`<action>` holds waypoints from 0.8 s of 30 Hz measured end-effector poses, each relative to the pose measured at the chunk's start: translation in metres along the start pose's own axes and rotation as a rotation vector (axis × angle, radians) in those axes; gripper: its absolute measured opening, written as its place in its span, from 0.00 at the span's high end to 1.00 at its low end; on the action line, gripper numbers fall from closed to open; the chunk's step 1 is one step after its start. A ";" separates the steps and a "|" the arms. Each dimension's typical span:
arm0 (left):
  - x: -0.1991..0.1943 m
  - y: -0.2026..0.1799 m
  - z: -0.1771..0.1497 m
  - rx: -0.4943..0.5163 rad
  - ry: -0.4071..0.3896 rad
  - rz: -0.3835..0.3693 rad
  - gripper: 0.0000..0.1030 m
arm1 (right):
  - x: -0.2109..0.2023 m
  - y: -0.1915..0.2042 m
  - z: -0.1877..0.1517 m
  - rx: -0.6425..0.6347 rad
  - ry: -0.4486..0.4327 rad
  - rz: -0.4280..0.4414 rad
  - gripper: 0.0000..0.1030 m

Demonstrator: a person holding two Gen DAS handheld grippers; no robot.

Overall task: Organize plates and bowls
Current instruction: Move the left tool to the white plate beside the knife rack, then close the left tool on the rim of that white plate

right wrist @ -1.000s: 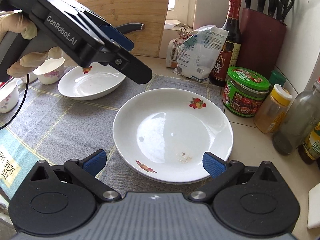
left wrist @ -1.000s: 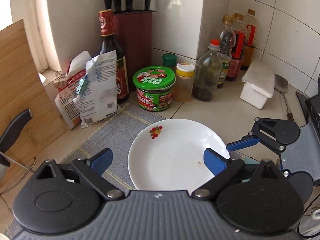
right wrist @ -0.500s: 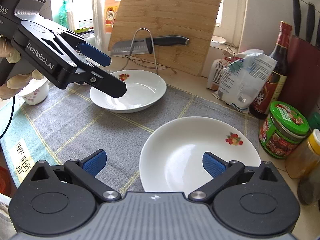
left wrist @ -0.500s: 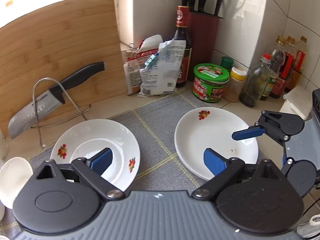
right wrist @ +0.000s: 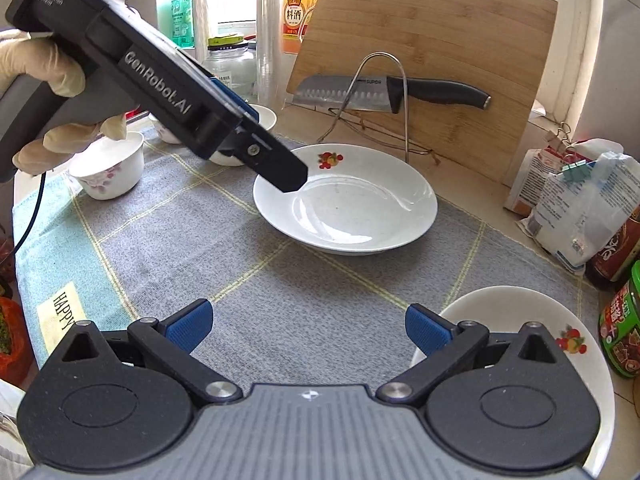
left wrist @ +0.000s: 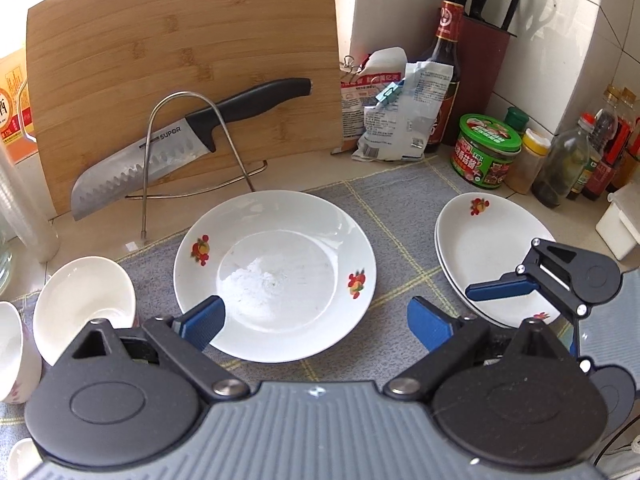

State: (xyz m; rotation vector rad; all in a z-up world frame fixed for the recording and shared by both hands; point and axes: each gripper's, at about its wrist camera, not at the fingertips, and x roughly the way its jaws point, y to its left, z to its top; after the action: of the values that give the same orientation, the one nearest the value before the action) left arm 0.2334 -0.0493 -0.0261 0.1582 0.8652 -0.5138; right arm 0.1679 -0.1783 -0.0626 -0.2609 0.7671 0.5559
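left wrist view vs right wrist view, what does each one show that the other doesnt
Only the left wrist view shows the knife block, the oil bottles by the tiled wall and the white box.

Only the right wrist view shows the gloved hand holding the left tool, the green soap bottle and the HAPPY print on the mat.

Both share the centre plate, the stacked plates, the cleaver on its wire stand, the cutting board and the green-lidded jar.

White plate (left wrist: pixel 276 280), red-and-yellow fruit motifs on rim. Grey mat (right wrist: pixel 288 280), pale yellow grid lines, teal band at left edge. White bowl (right wrist: pixel 108 166), pink floral print. Green-lidded jar (left wrist: pixel 486 152), red label. Blue gripper pads (left wrist: pixel 206 320).
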 end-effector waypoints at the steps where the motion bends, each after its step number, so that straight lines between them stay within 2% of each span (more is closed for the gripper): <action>1: 0.002 0.005 0.002 0.005 0.004 -0.011 0.06 | 0.005 0.004 0.002 0.005 0.006 -0.012 0.00; 8: 0.015 0.036 0.017 0.070 0.035 -0.059 0.06 | 0.042 0.023 0.012 0.092 0.032 -0.122 0.00; 16: 0.040 0.057 0.036 0.139 0.074 -0.096 0.06 | 0.071 0.025 0.020 0.151 0.050 -0.227 0.00; 21: 0.061 0.063 0.041 0.155 0.113 -0.109 0.06 | 0.086 0.023 0.020 0.153 0.069 -0.249 0.00; 24: 0.072 0.067 0.047 0.162 0.130 -0.118 0.06 | 0.088 0.018 0.020 0.186 0.060 -0.228 0.00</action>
State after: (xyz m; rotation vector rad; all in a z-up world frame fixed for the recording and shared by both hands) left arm 0.3372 -0.0329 -0.0555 0.2927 0.9632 -0.6907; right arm 0.2208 -0.1220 -0.1120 -0.1904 0.8290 0.2600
